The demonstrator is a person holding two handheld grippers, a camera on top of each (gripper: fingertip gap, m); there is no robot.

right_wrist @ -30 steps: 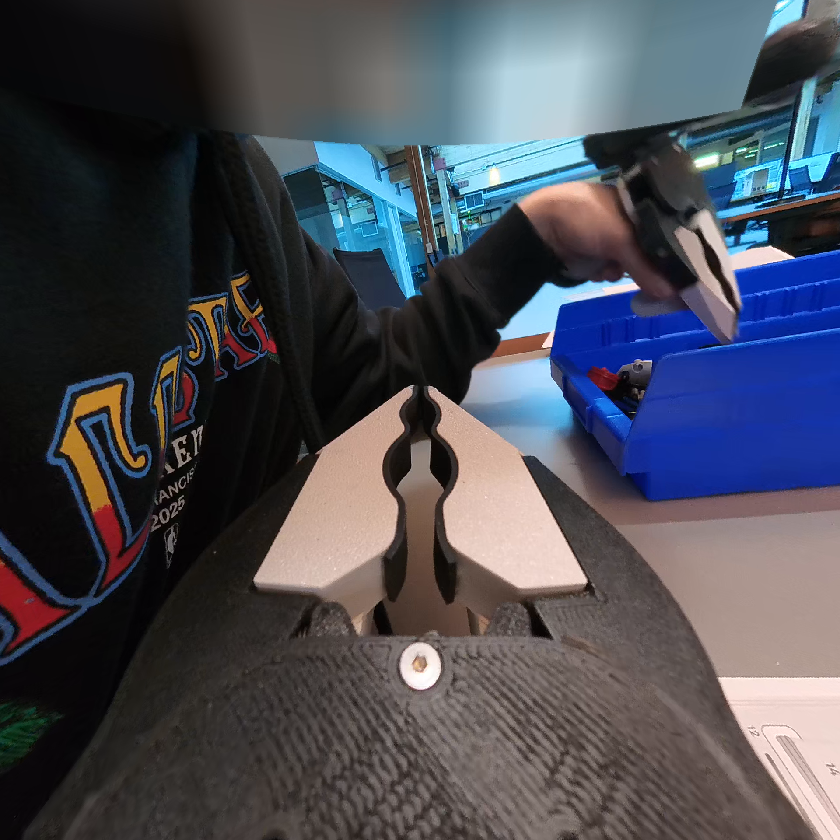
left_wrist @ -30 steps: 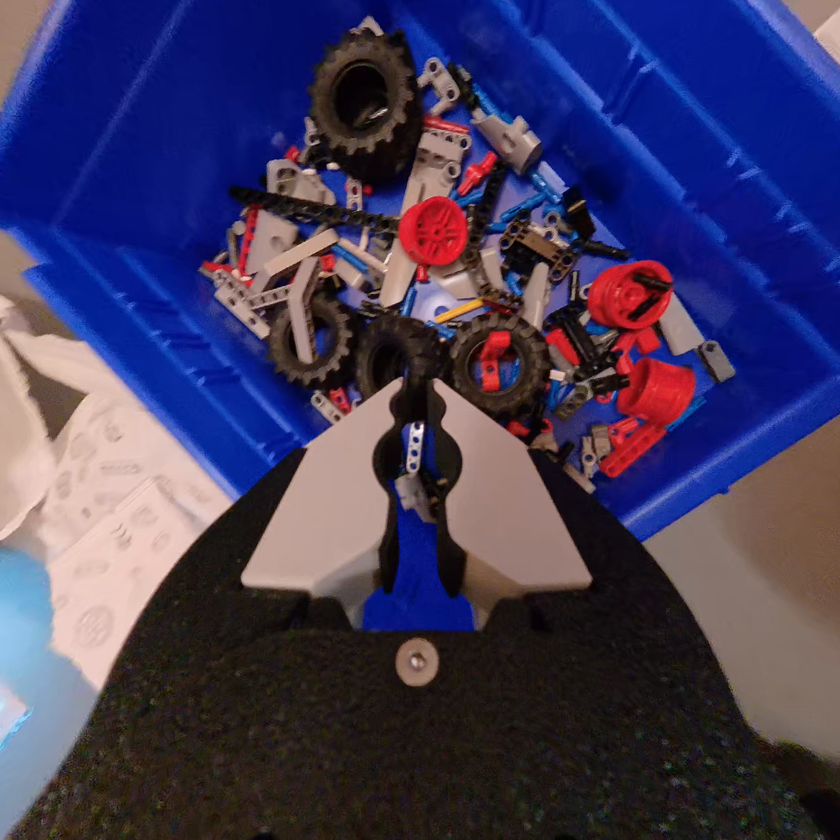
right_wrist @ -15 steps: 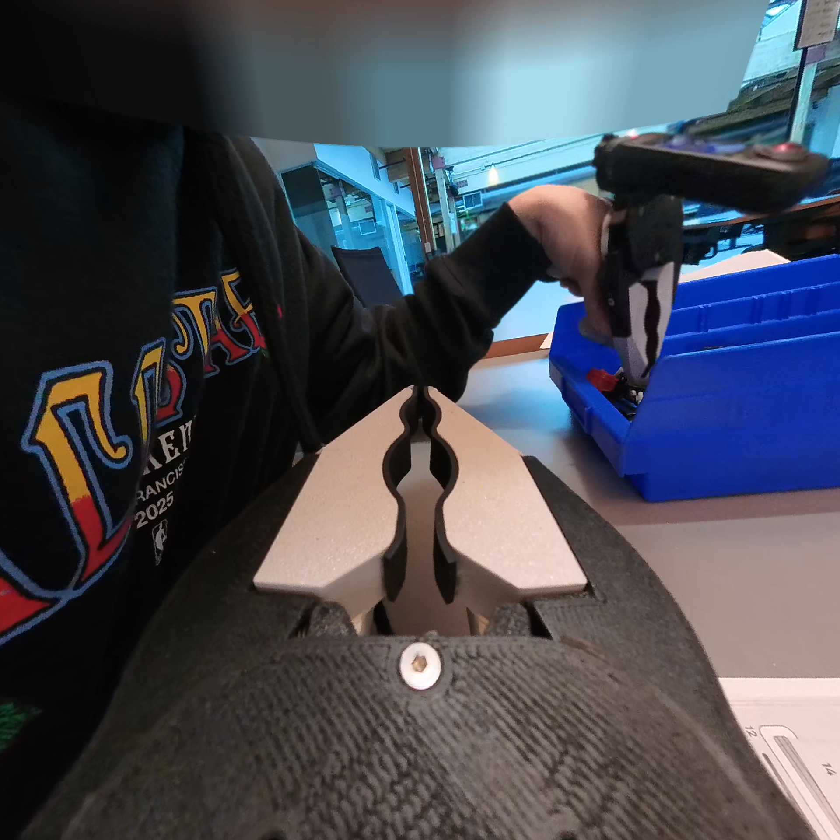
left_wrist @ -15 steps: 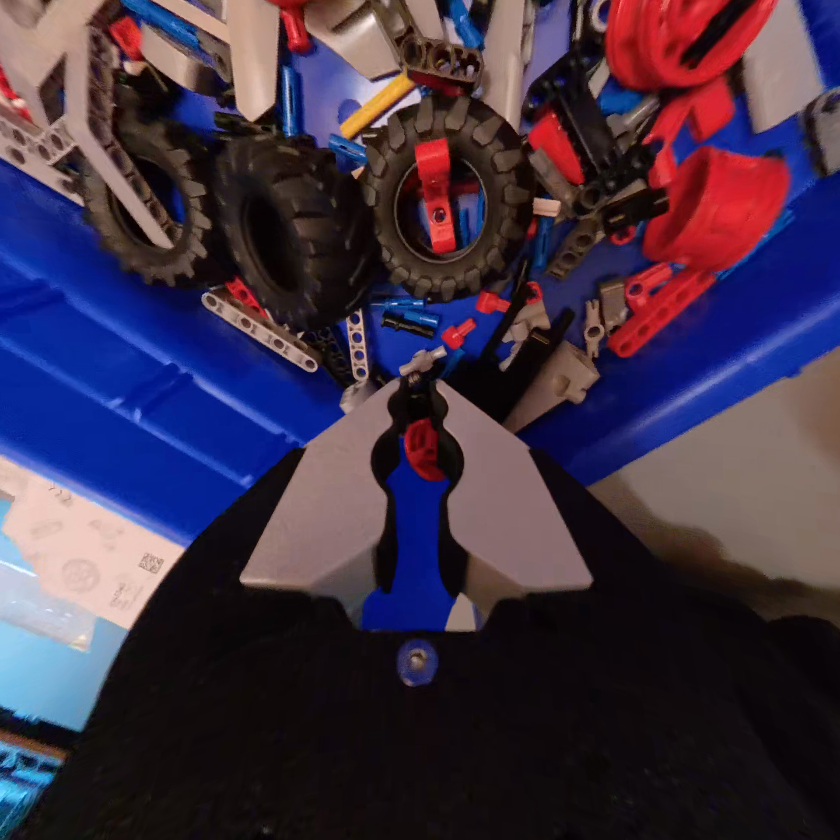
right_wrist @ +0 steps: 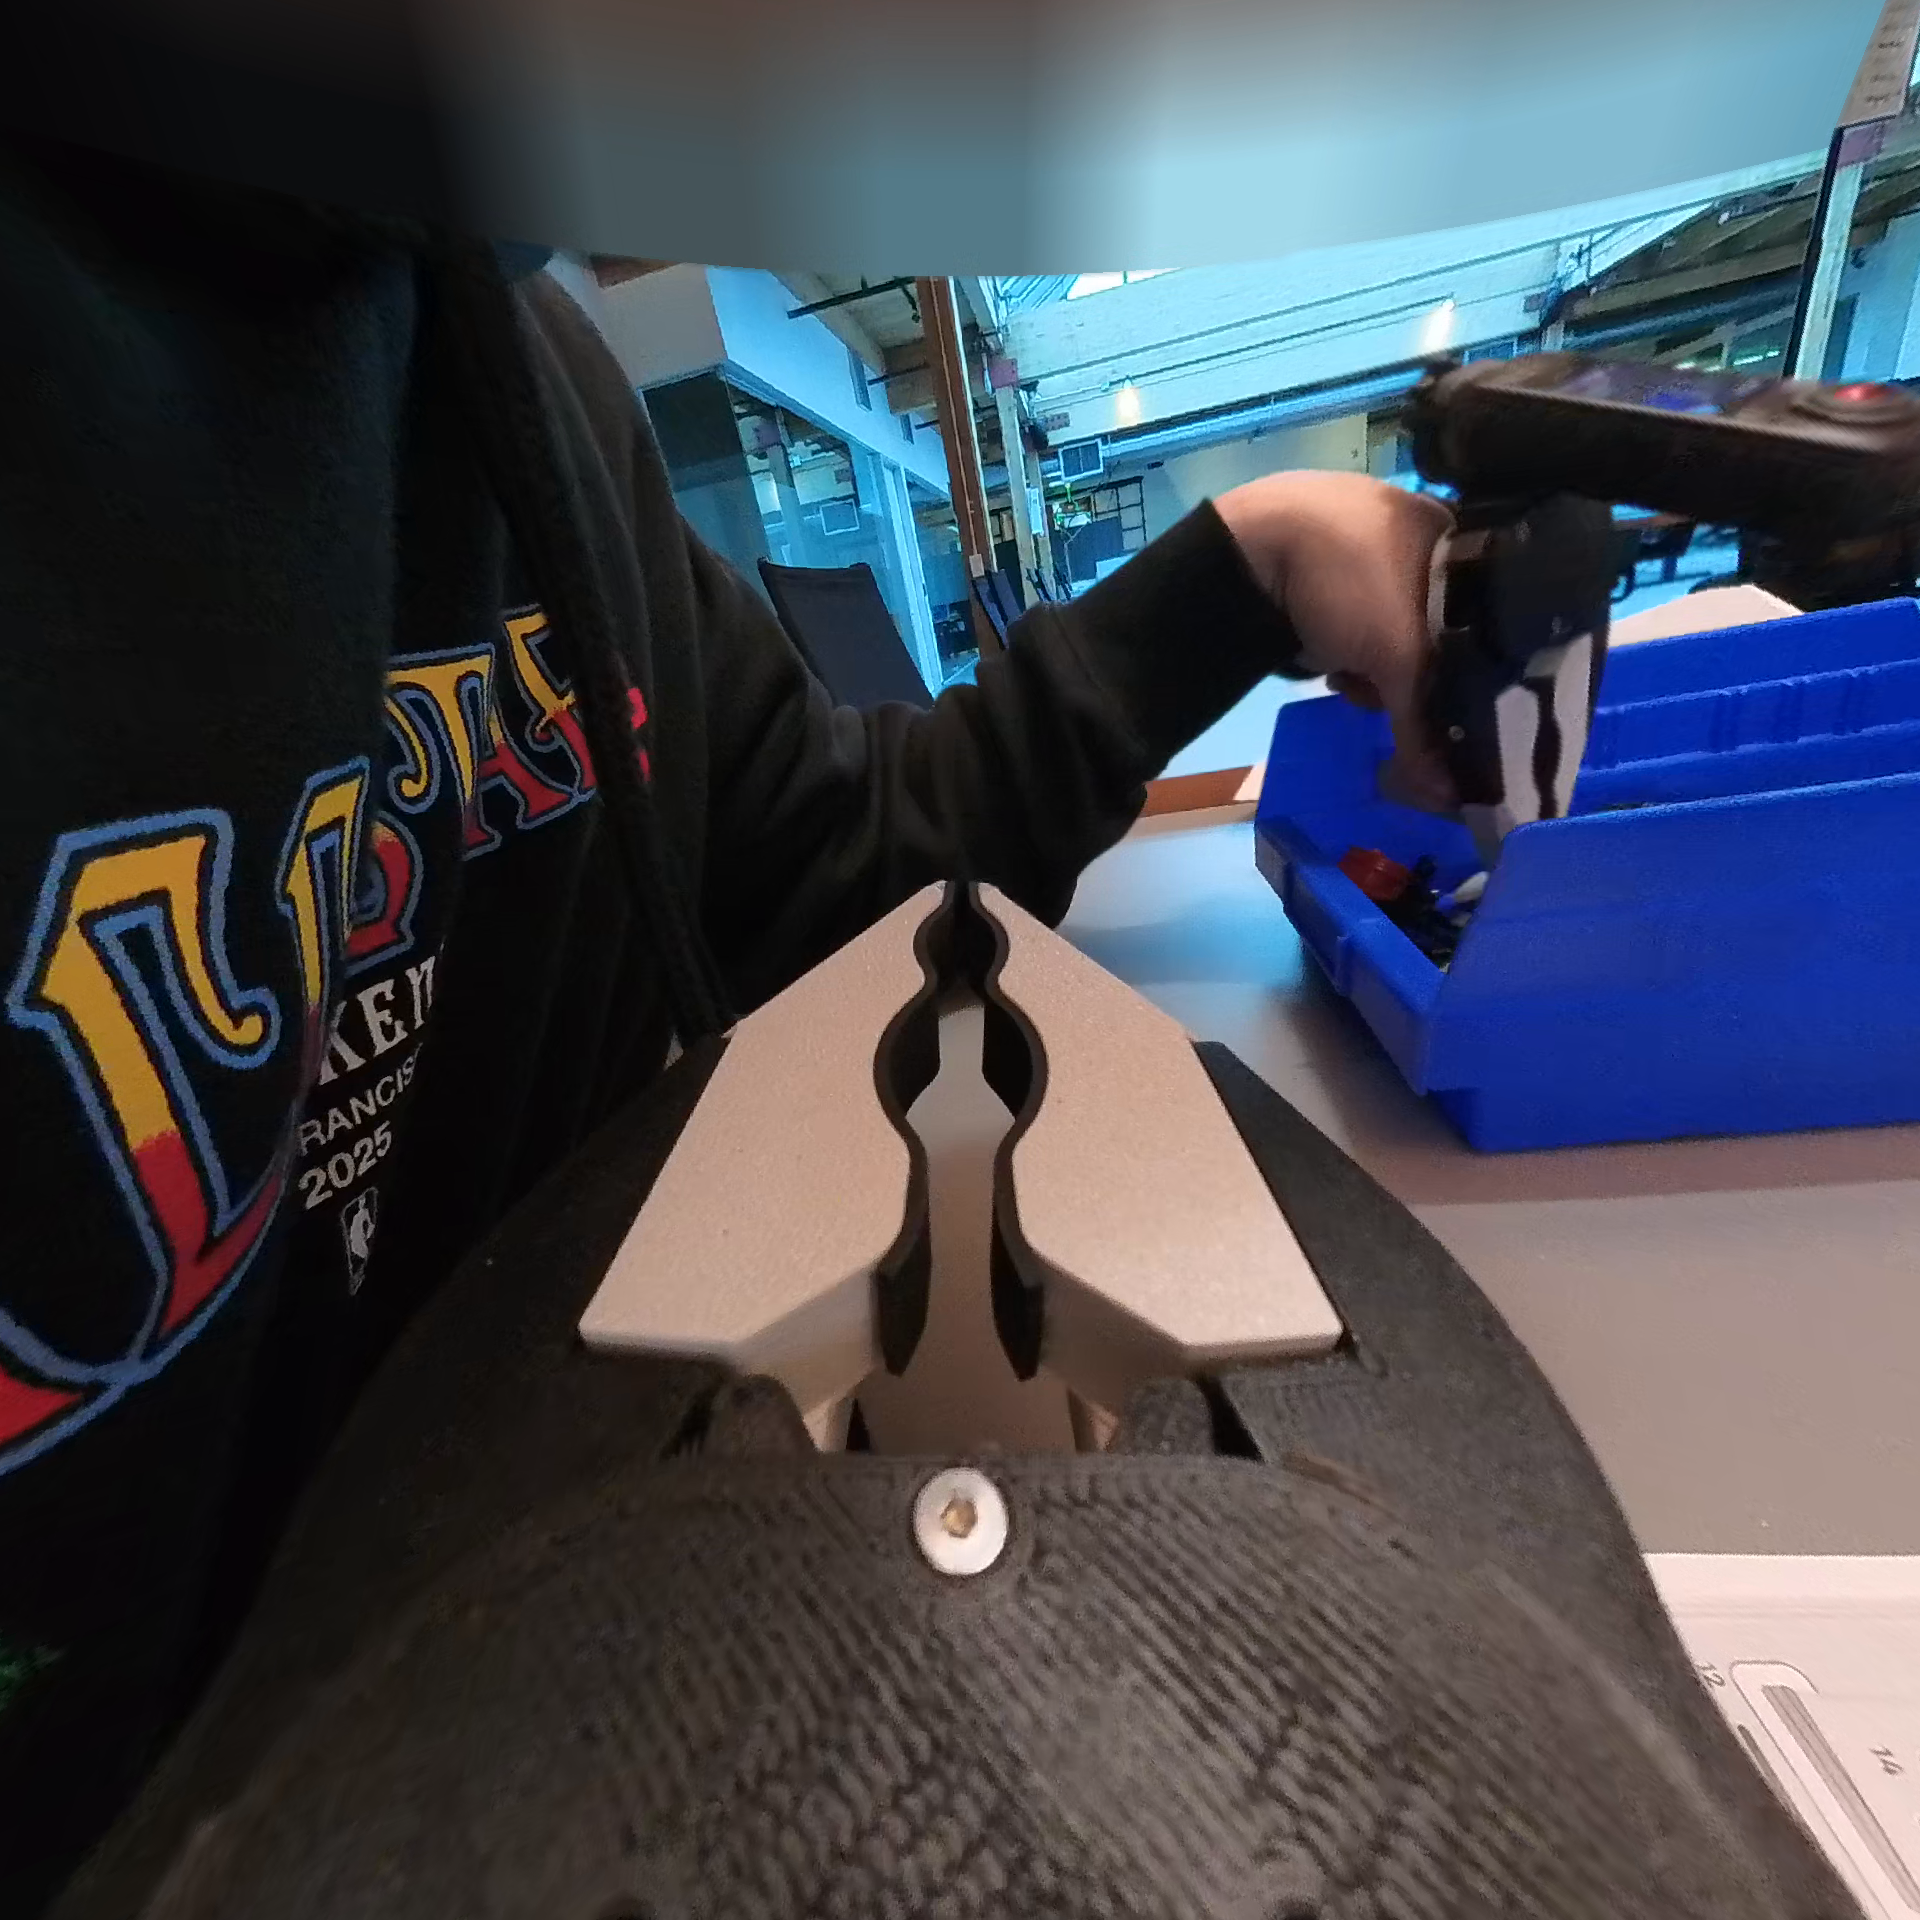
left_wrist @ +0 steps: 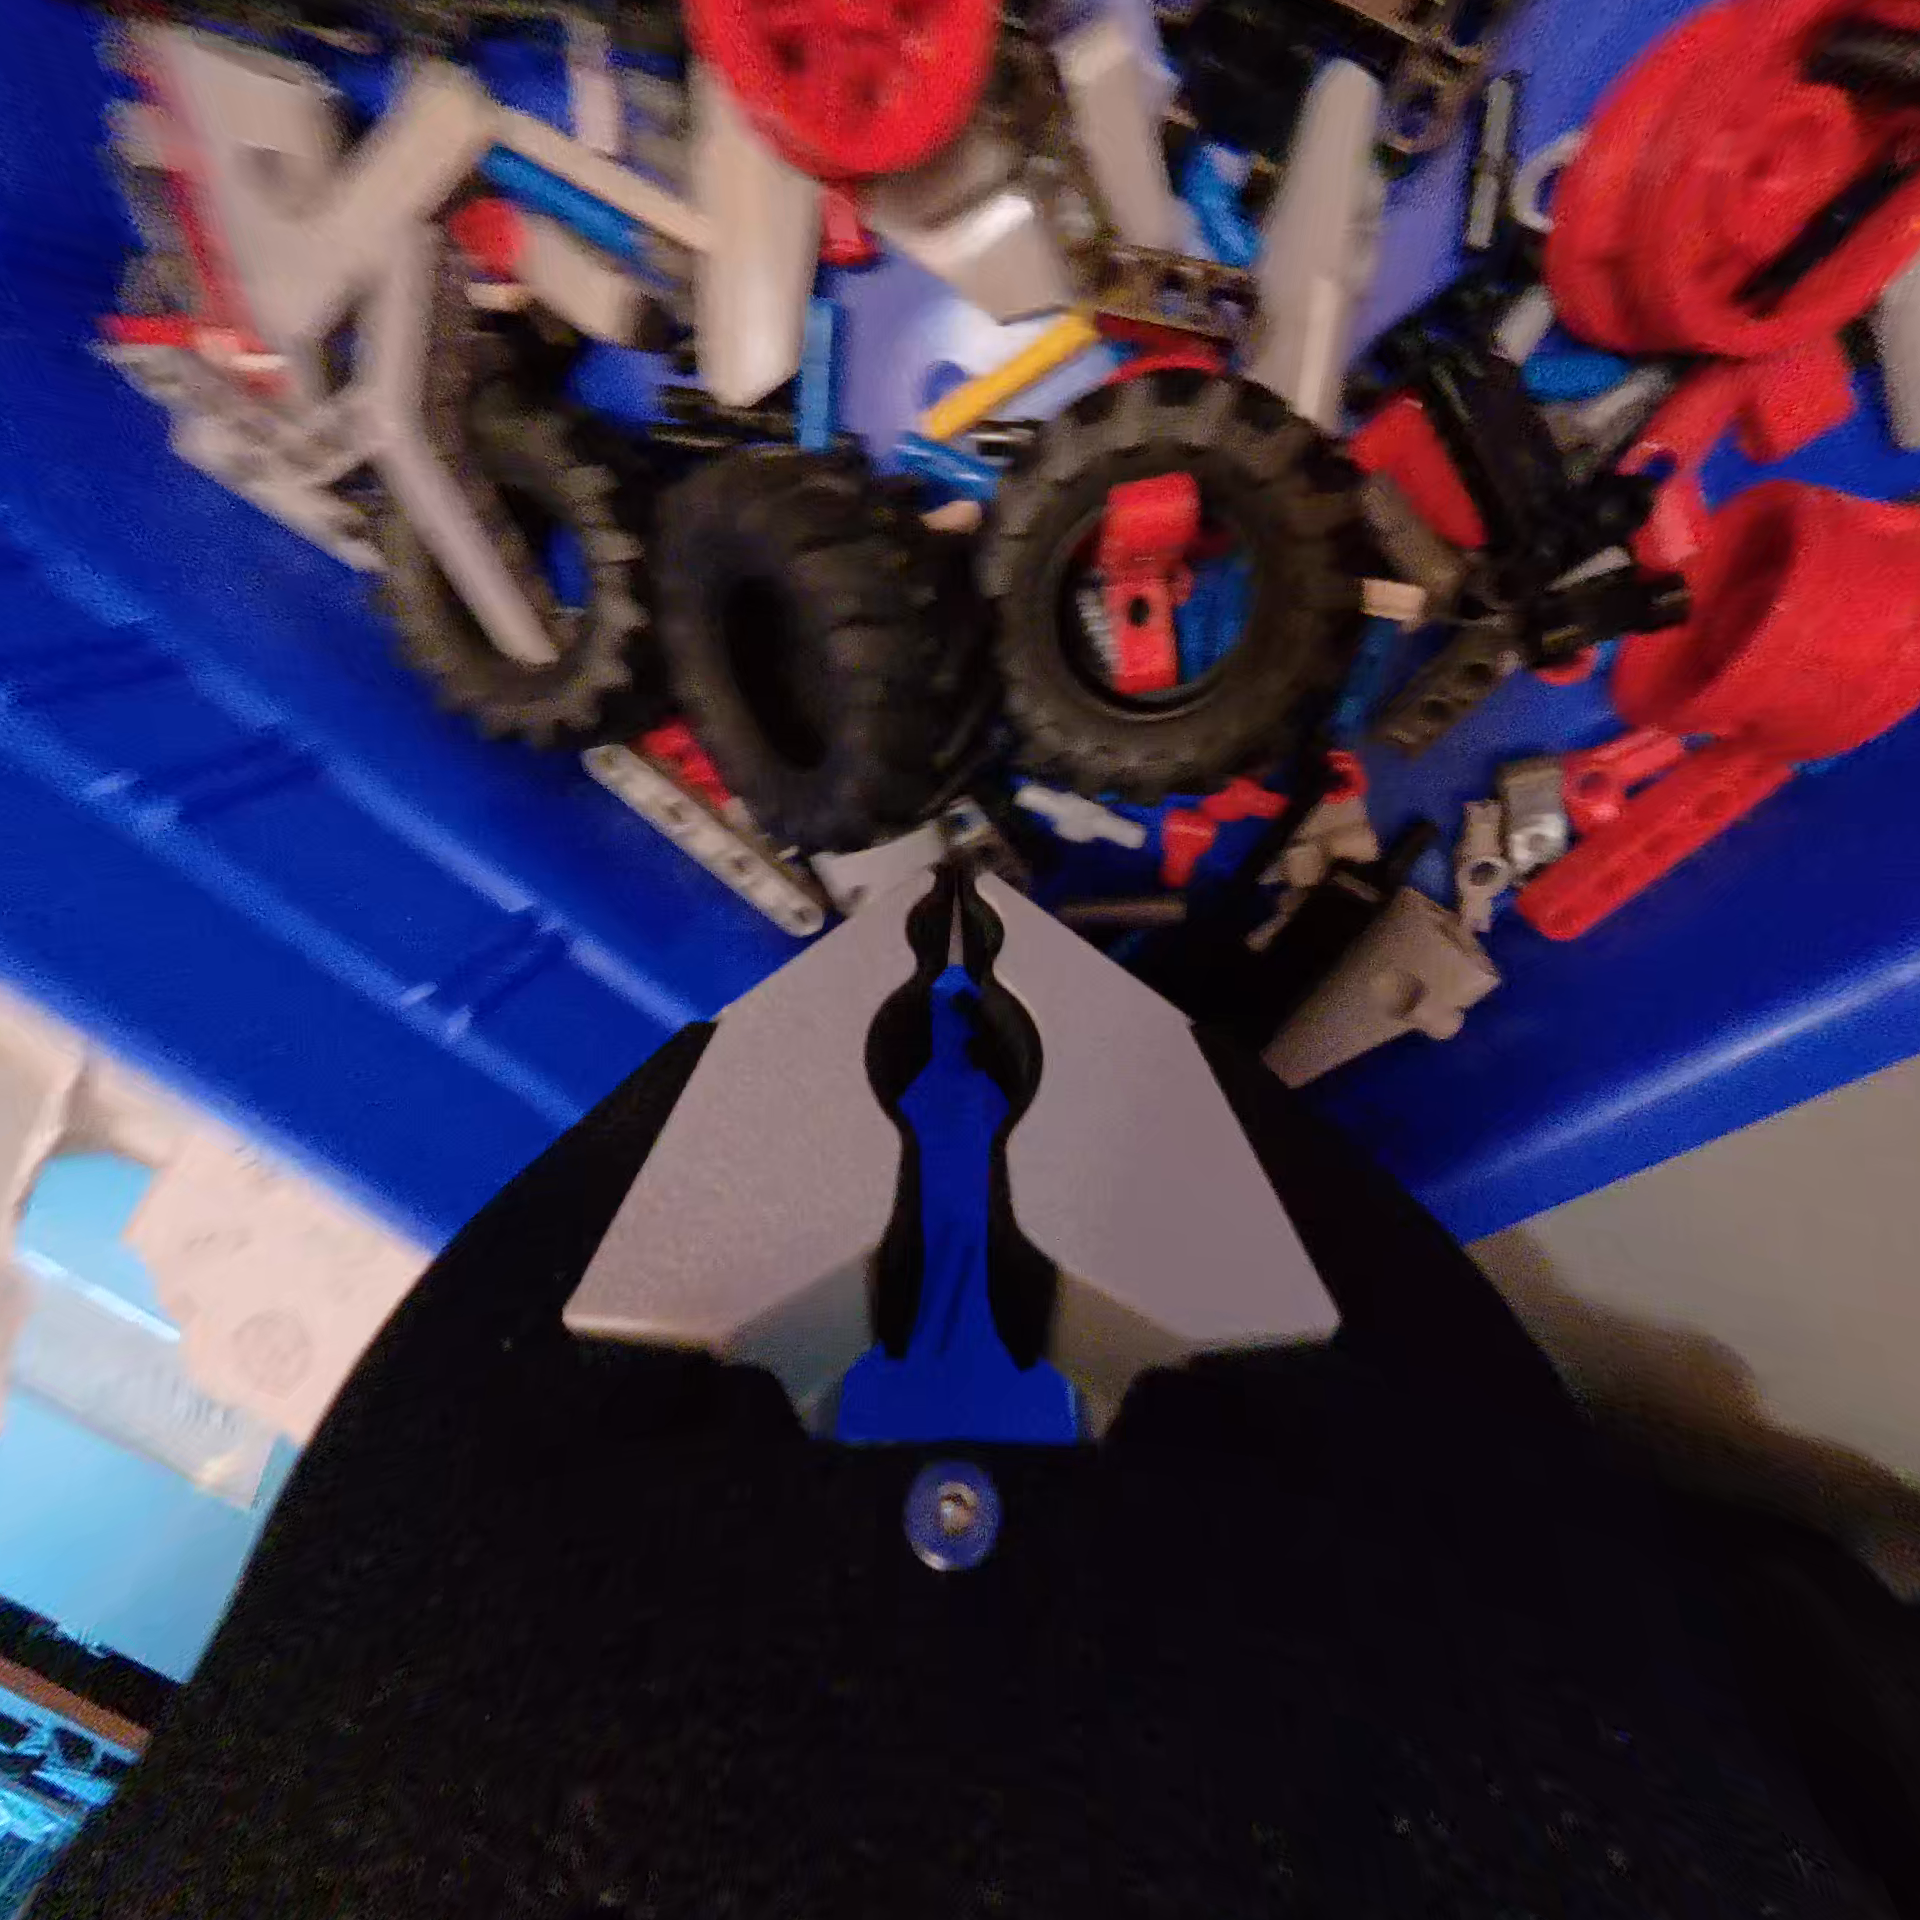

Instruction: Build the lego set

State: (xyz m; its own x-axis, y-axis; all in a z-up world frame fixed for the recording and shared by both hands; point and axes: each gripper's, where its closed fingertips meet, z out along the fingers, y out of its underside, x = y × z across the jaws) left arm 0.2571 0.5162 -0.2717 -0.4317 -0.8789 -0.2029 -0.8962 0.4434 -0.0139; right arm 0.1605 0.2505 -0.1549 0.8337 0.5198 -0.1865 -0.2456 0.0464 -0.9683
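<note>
Closer now, left gripper (left_wrist: 957,883) fingertips touch small grey piece (left_wrist: 966,828).

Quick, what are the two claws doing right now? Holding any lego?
Left claw: closed, down in the blue bin; can't tell if it grips a piece.
Right claw: closed, holding nothing.

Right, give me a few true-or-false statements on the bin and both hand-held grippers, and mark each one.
1. The left hand-held gripper is down inside the blue bin. True.
2. The bin holds only grey pieces. False: red wheel hubs and black tyres lie in it too.
3. The right hand-held gripper is over the bin. False: it is off to the side, above the grey table.
4. The right hand-held gripper holds nothing. True.
</note>
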